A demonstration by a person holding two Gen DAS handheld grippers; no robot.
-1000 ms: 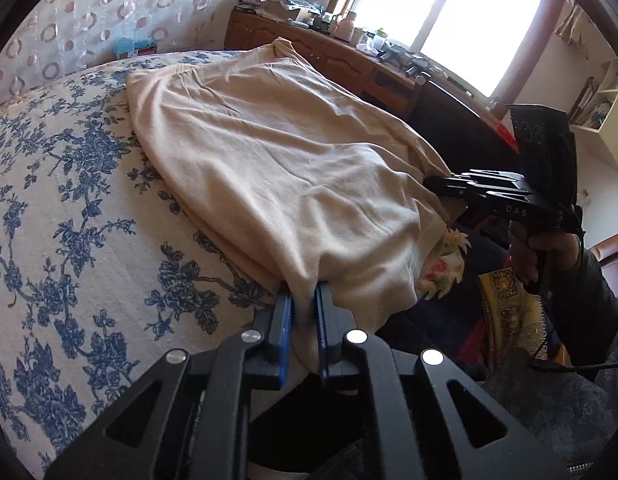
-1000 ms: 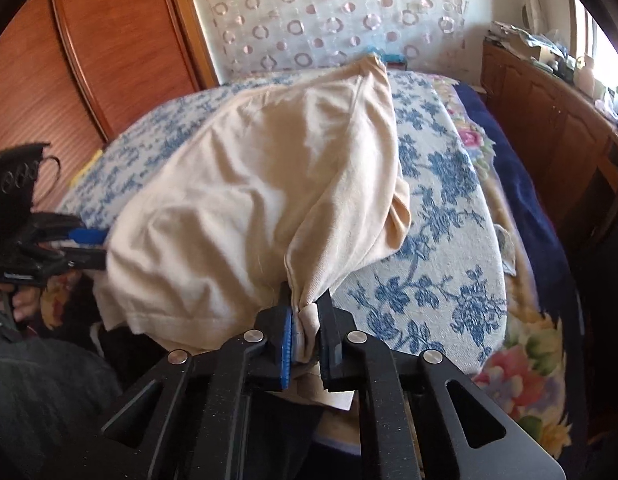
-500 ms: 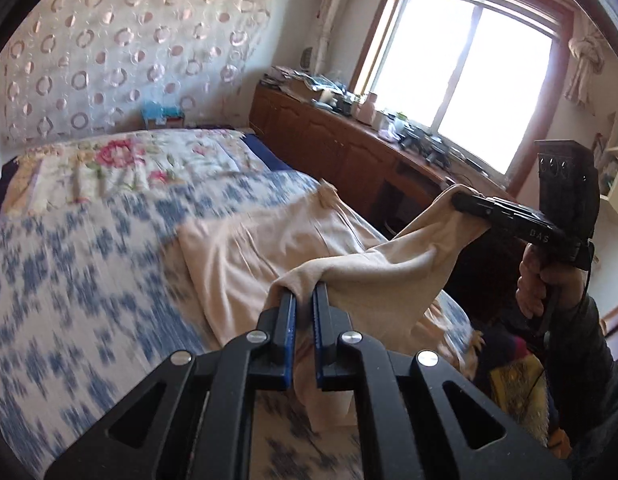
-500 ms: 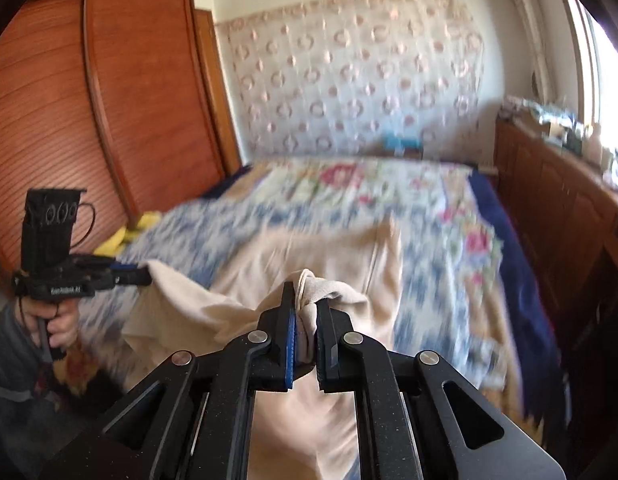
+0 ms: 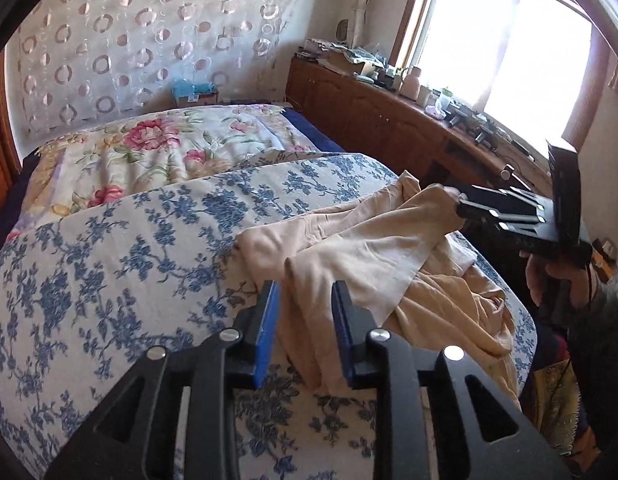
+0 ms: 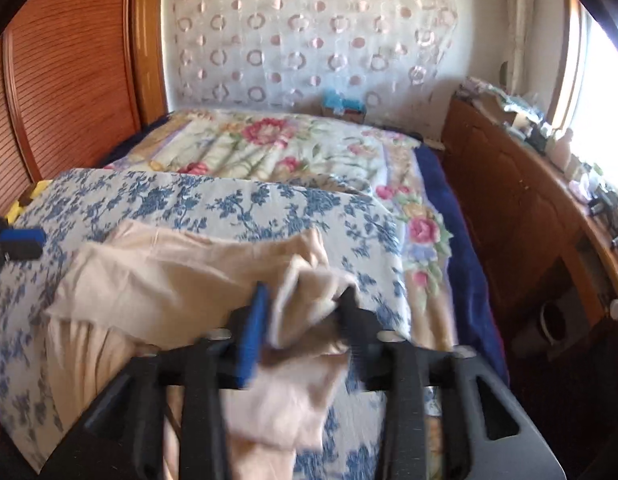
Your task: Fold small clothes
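Note:
A beige garment (image 5: 361, 256) lies folded over itself and rumpled on the blue-flowered bedspread (image 5: 109, 264). My left gripper (image 5: 305, 296) is open, with the garment's near edge lying loose between its jaws. My right gripper (image 6: 305, 304) is also open, and a bunched corner of the garment (image 6: 177, 276) hangs slack between its jaws. The right gripper also shows in the left wrist view (image 5: 461, 206), held at the garment's far end. The left gripper's blue-padded tip shows at the left edge of the right wrist view (image 6: 21, 242).
A floral quilt (image 6: 277, 144) covers the head of the bed. A wooden sideboard (image 5: 389, 116) with clutter runs under the window at the right. A wooden wardrobe (image 6: 65, 64) stands at the left. A blue box (image 6: 343, 104) sits by the patterned curtain.
Both grippers carried the garment's lower edge up and forward over itself, then opened and let it go. The cloth now lies doubled on the bed.

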